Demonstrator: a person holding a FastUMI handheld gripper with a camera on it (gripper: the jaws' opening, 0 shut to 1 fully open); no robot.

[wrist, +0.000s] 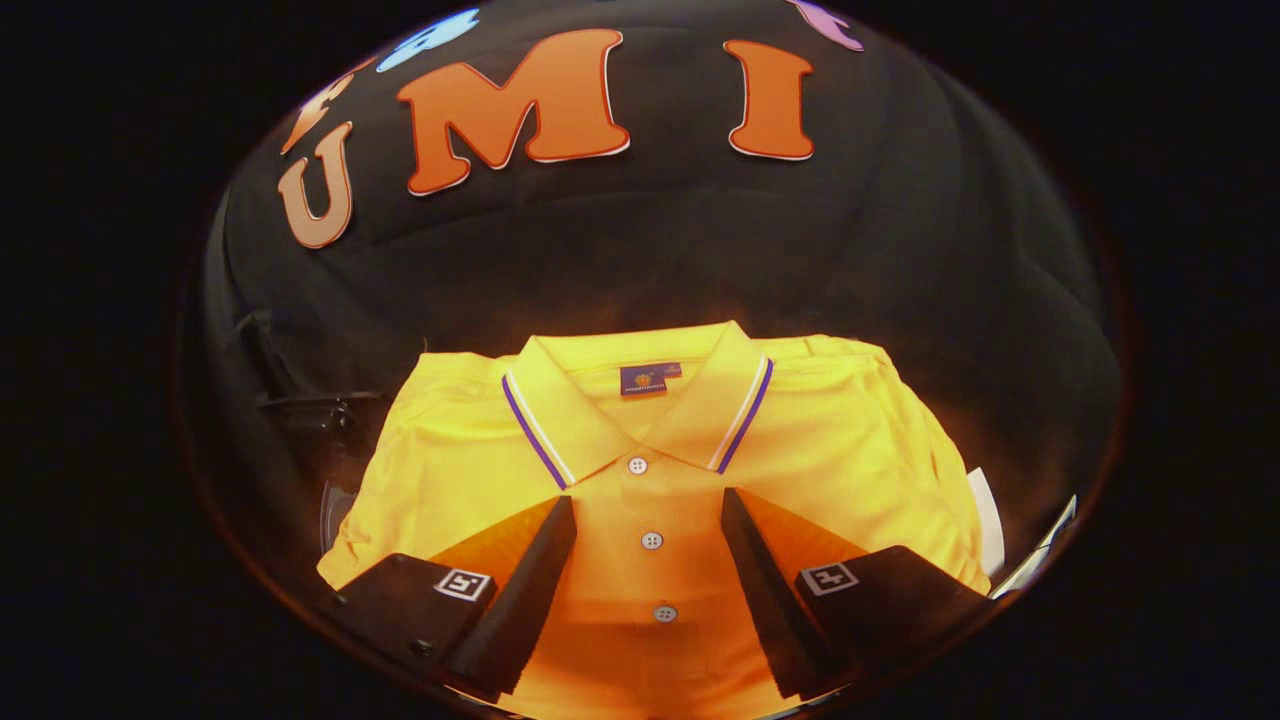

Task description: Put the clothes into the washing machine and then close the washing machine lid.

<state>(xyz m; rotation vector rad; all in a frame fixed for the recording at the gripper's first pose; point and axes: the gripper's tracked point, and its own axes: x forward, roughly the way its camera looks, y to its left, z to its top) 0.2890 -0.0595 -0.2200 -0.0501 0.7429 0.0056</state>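
I see polo shirt [820, 450] bright yellow; collar [560, 420] edged with purple and white stripes. Neck label [650, 378] dark blue with small orange mark. Placket buttons [652, 541] pale grey-white. Gripper [648, 505] fingers spread apart over placket, gripping nothing.

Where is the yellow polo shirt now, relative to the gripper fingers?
The yellow polo shirt lies folded below the open gripper, its button placket between the fingers, collar just beyond them.

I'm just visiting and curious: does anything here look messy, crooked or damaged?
Nothing stands out. The yellow polo shirt lies folded and flat, collar neat and buttons in a straight row. The gripper is open, its fingers either side of the button row, pressing on nothing.
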